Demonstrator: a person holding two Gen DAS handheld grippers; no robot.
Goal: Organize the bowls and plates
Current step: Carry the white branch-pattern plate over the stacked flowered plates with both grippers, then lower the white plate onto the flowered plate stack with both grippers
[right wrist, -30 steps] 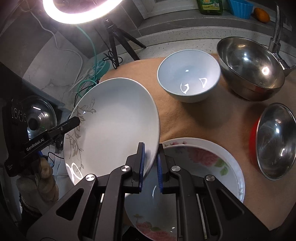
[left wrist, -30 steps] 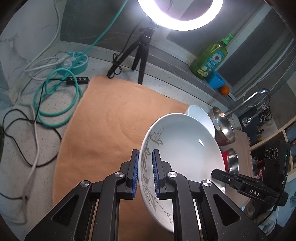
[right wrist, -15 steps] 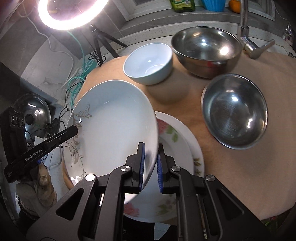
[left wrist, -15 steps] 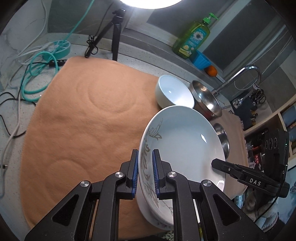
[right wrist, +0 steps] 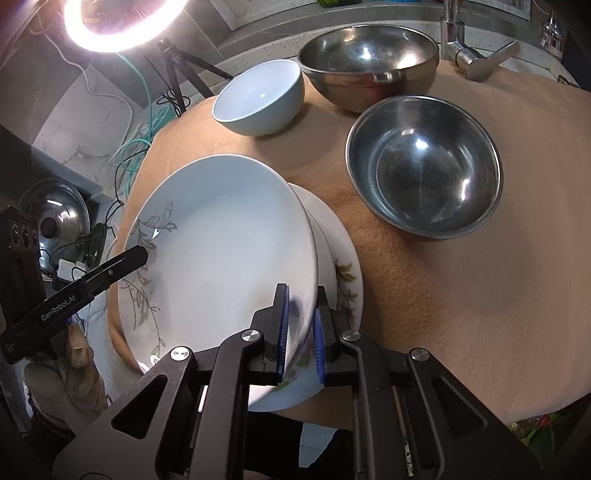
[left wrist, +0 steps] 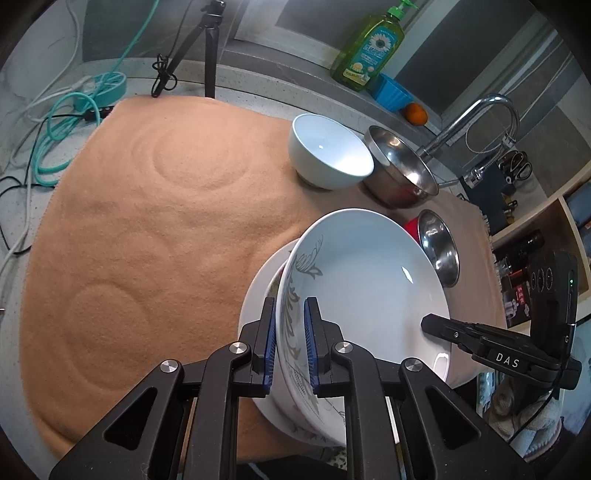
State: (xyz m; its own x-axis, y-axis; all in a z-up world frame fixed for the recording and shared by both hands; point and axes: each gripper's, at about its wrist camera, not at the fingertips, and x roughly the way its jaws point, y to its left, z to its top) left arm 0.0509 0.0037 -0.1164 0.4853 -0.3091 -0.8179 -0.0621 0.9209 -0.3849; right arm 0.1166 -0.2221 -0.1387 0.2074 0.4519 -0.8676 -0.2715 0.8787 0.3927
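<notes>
Now I count two plates and three bowls: my left gripper (left wrist: 290, 341) and right gripper (right wrist: 300, 328) both clamp the leaf-patterned plate (right wrist: 221, 251) over the floral plate (right wrist: 343, 273); one white bowl (right wrist: 258, 99), two steel bowls (right wrist: 424, 166).

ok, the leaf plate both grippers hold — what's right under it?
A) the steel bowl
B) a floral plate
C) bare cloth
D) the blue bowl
B: the leaf plate, pinched at its rim by the left gripper and right gripper, sits tilted over a floral plate on the cloth.

Glowing ring light (right wrist: 122, 22) on tripod (left wrist: 207, 44), speckled counter (left wrist: 258, 85), curved faucet (left wrist: 480, 118).
</notes>
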